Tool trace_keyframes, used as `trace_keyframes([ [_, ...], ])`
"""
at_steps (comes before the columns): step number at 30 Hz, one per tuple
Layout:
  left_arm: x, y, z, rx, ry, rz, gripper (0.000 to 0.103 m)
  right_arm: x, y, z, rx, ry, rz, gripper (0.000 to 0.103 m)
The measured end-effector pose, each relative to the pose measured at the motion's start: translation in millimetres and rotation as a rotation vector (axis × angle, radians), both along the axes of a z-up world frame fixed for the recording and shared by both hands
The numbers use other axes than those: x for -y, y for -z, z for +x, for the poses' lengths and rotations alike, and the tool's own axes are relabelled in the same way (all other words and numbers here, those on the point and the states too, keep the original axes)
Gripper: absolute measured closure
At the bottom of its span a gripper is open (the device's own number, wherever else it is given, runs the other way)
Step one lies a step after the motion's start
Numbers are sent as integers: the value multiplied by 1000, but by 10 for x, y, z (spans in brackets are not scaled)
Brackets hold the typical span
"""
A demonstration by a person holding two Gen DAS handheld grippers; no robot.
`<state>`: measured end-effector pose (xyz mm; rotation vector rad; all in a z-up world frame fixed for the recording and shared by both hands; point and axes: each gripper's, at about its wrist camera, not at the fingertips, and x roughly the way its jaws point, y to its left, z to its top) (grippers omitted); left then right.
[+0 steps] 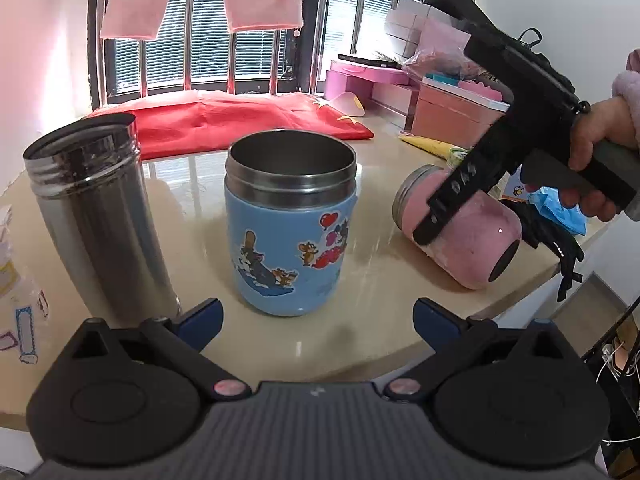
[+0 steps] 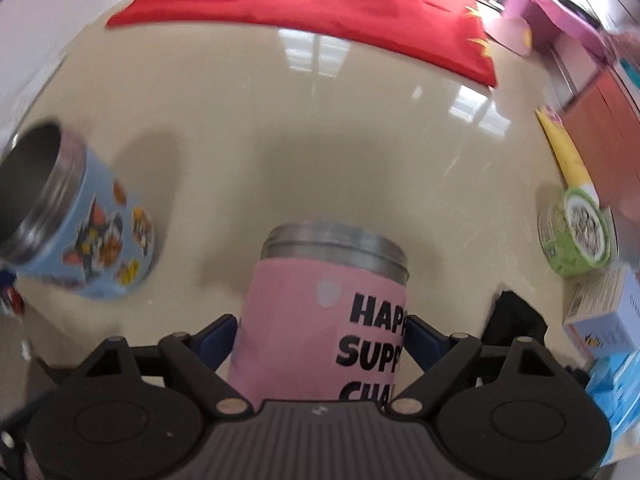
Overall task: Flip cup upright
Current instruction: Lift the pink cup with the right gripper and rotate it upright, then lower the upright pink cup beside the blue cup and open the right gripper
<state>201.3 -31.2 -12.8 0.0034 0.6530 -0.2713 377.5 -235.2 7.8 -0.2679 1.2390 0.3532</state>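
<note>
While the left gripper (image 1: 316,320) is held spread before the upright blue cup (image 1: 291,220), the tilted pink cup (image 2: 320,320) near the tabletop's (image 2: 320,140) right edge is pinched by the right gripper (image 2: 320,334), seemingly for righting.

The left gripper (image 1: 318,320) is hovering over the near edge of the counter (image 1: 380,264), its jaws standing wide apart with nothing between them. Just ahead, a blue cup (image 1: 290,224) is standing upright, mouth up, beside a steel flask (image 1: 96,216). To the right, the right gripper (image 1: 434,222) is clamping a pink cup (image 1: 460,224), which is tilting on its side.
</note>
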Motion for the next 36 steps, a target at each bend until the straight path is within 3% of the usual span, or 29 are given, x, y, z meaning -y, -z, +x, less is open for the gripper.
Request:
trace_keyframes([
  [4, 10, 46, 40, -14, -9, 6, 0, 113, 38, 135, -22, 97, 55, 4],
  [8, 47, 54, 38, -19, -1, 5, 0, 92, 142, 199, -37, 121, 42, 4],
  [10, 66, 52, 33, -22, 3, 5, 0, 84, 178, 215, -40, 131, 44, 16],
  [12, 77, 47, 15, -24, 4, 1, 0, 96, 162, 185, -9, 155, 64, 20],
  [19, 97, -13, -94, -9, -6, -9, 0, 210, -14, -441, 261, 79, 170, 20],
  [25, 171, -65, -143, 6, -11, 4, 0, 414, -75, -901, 463, 76, 320, 20],
  [28, 201, -89, -211, 45, -22, 1, 0, 452, -166, -1127, 617, 66, 372, 20],
  [32, 266, -97, -279, 93, -41, 9, 0, 387, -162, -1329, 819, 56, 403, 20],
  [36, 274, -104, -317, 119, -52, 2, 0, 269, -16, -1343, 937, 52, 398, 20],
])
